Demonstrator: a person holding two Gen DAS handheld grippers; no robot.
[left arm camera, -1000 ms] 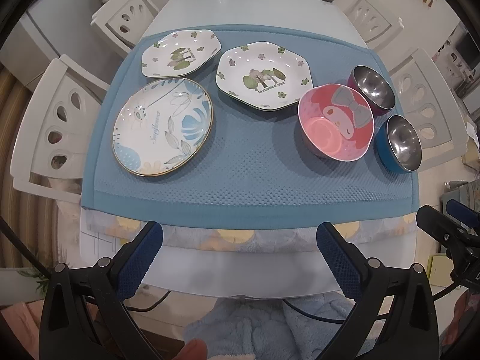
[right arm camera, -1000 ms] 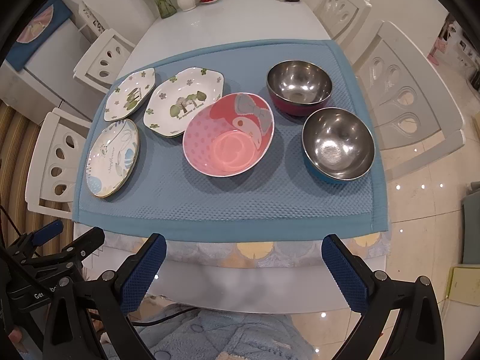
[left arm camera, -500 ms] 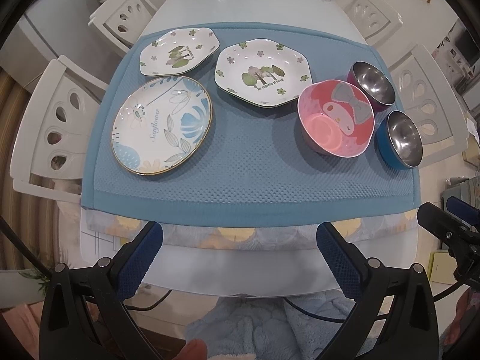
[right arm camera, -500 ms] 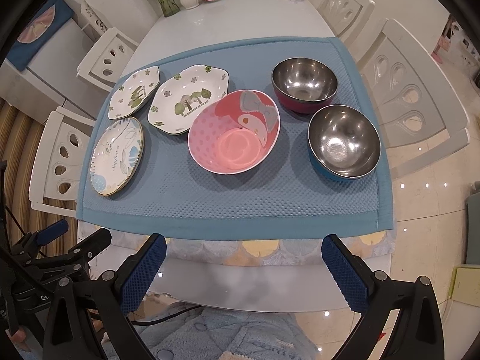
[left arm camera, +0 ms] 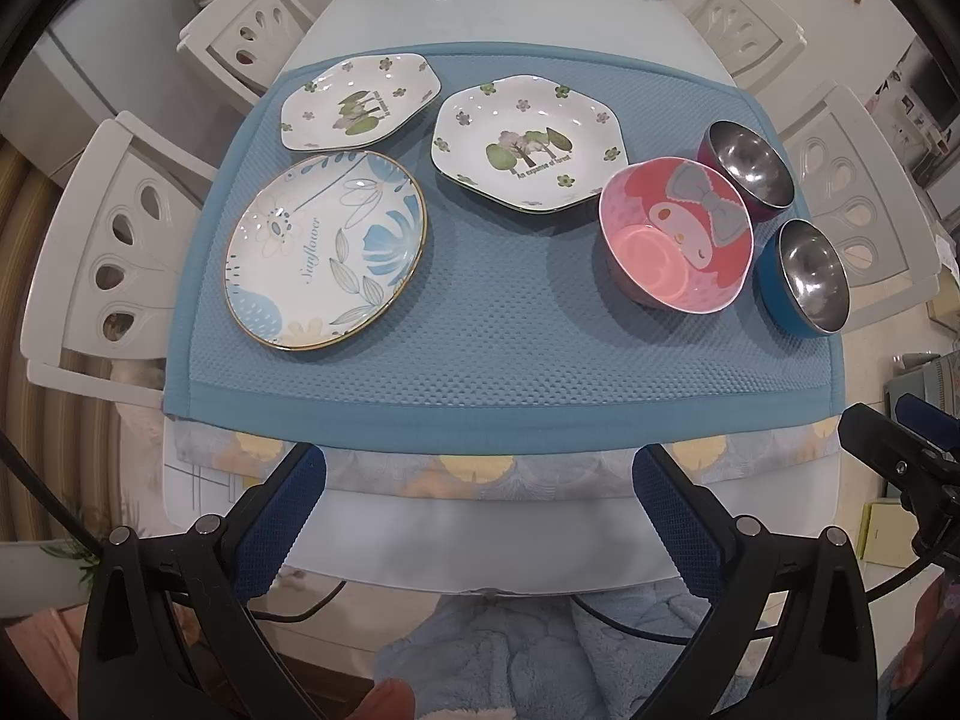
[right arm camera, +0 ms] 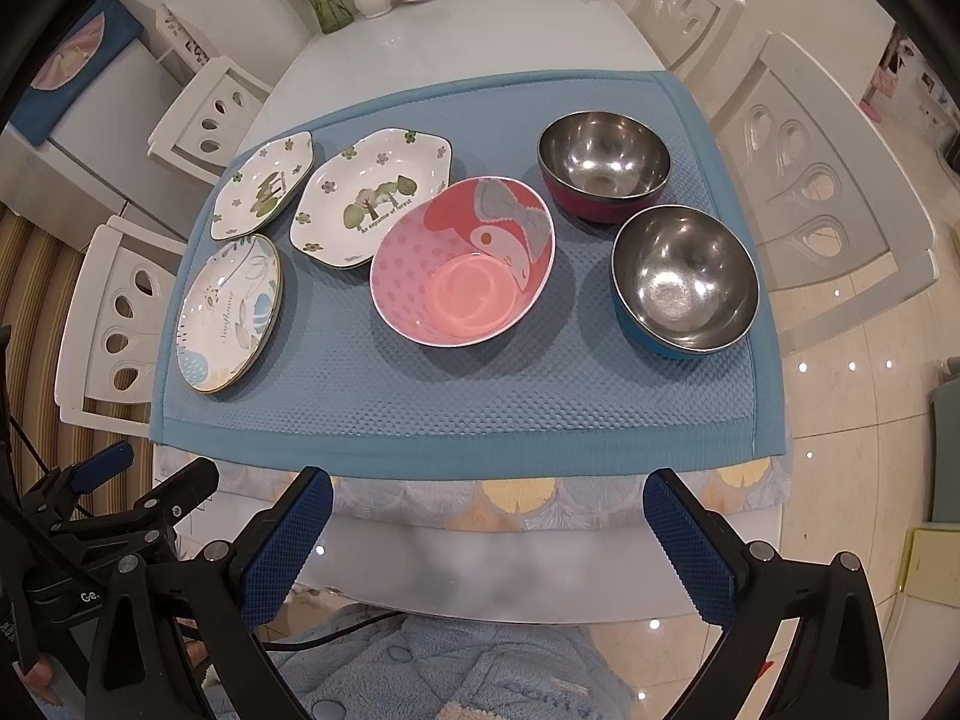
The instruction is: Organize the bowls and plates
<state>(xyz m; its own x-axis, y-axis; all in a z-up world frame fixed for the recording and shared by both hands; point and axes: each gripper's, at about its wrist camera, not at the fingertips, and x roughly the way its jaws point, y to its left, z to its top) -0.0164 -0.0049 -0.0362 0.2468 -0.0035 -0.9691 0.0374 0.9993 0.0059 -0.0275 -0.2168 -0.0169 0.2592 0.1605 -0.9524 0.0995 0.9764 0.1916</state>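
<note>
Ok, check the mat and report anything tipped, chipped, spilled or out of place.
Nothing stands out. The three plates and three bowls sit upright and empty on the blue mat, with no spills or visible chips. Nothing is stacked yet.

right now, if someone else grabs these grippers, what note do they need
Left gripper: open, empty, short of the table edge.
Right gripper: the same.
On the blue textured mat: round sunflower plate, small hexagonal tree plate and larger hexagonal tree plate on the left; pink cartoon bowl, maroon steel bowl and blue steel bowl on the right.
Done: nothing stacked.
Left: stack plates, nest bowls.
</note>
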